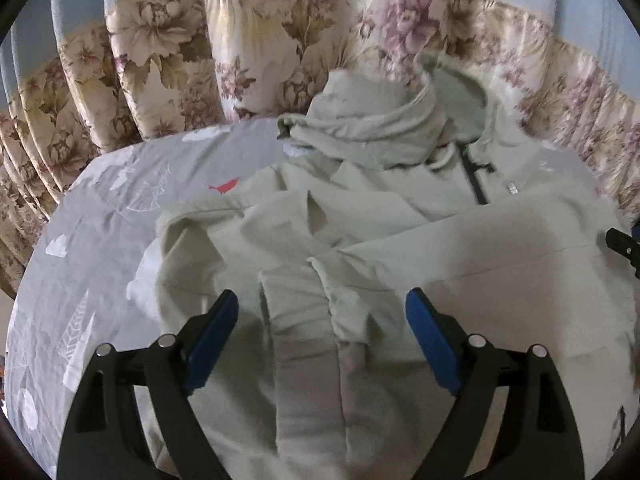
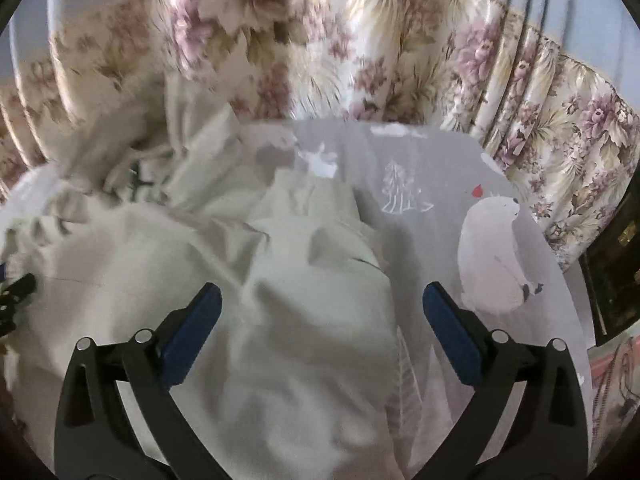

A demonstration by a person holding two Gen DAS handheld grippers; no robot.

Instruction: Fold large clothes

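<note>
A pale grey-green hooded jacket lies spread on the bed, hood toward the curtain, dark zipper down the front. A sleeve cuff lies folded across the body, between my left gripper's open blue pads. The left gripper holds nothing. The jacket also shows in the right wrist view, crumpled. My right gripper is open and empty above the jacket's right edge. The right gripper's tip shows at the right edge of the left wrist view.
The bed has a grey sheet printed with white trees, a polar bear and small red birds. A floral curtain hangs right behind the bed. Dark furniture stands at the right of the bed.
</note>
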